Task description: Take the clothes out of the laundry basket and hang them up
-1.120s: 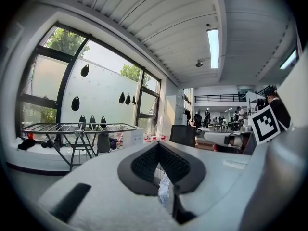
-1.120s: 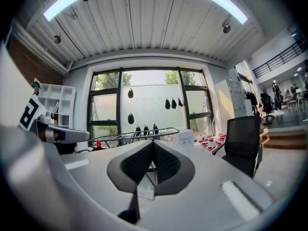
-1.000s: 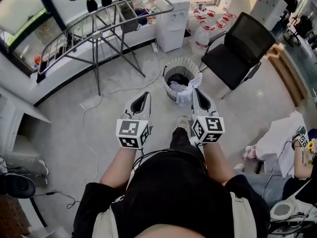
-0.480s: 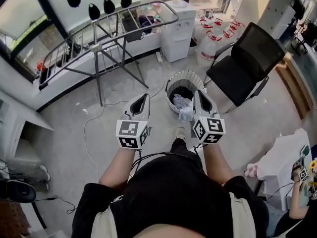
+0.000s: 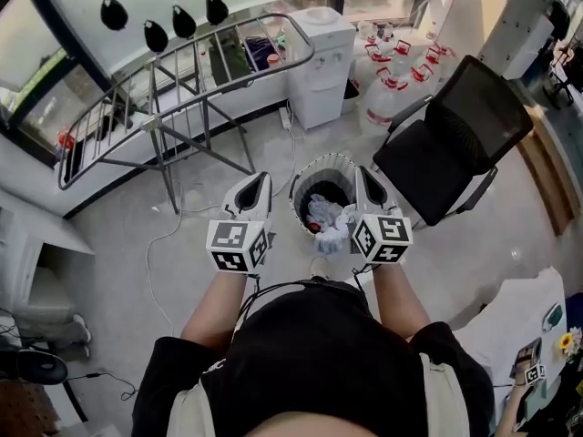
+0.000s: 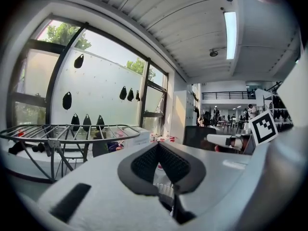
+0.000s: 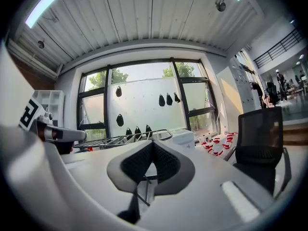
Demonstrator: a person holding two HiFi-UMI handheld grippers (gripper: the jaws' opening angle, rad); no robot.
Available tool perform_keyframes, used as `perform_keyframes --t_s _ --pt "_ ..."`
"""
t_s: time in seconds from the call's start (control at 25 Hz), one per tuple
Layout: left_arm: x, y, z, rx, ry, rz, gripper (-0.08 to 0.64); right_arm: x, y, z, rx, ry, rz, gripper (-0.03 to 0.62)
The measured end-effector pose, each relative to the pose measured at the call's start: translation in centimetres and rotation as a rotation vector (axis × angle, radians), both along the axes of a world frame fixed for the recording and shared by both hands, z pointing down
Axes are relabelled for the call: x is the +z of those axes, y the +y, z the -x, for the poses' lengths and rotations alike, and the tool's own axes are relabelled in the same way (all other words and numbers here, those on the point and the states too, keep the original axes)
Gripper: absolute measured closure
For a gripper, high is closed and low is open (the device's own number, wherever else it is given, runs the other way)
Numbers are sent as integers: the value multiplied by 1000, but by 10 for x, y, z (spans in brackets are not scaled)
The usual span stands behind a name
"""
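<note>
Both tongs are pressed together with nothing pinched between them. The left tongs and right tongs point forward side by side, well apart from each other.

Grey floor lies bare at the left and lower left of the head view, crossed only by a thin cable. Across the upper left runs the drying rack, its long rails empty and its splayed legs coming down left of centre, with floor between them and the left tongs. At the right stands a black chair, its seat edge near the right tongs (the tighter side).

A white water dispenser stands top centre, close to the rack's curved end.

The laundry basket, round and ribbed, sits at centre frame between the two tong tips. Pale clothes are heaped inside it, one piece spilling over the near rim.

Water bottles cluster beside the dispenser.
</note>
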State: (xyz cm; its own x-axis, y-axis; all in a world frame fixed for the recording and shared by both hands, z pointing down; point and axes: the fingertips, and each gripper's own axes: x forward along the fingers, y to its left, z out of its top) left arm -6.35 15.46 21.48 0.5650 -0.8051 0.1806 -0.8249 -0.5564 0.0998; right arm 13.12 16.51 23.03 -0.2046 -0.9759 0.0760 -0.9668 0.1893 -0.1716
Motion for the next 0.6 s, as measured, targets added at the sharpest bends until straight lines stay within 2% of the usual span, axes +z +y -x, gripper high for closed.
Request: perform_keyframes --t_s 0.16,0.28,0.6 --pt "-3 -38 -32 -8 -44 -5 554 6 -42 -31 -14 -17 29 579" --pt "-5 -60 -49 -12 -25 13 554 8 -68 -47 -34 -21 42 579" --pt "12 -100 -56 -42 -24 54 555 18 -110 -64 -41 -9 69 578"
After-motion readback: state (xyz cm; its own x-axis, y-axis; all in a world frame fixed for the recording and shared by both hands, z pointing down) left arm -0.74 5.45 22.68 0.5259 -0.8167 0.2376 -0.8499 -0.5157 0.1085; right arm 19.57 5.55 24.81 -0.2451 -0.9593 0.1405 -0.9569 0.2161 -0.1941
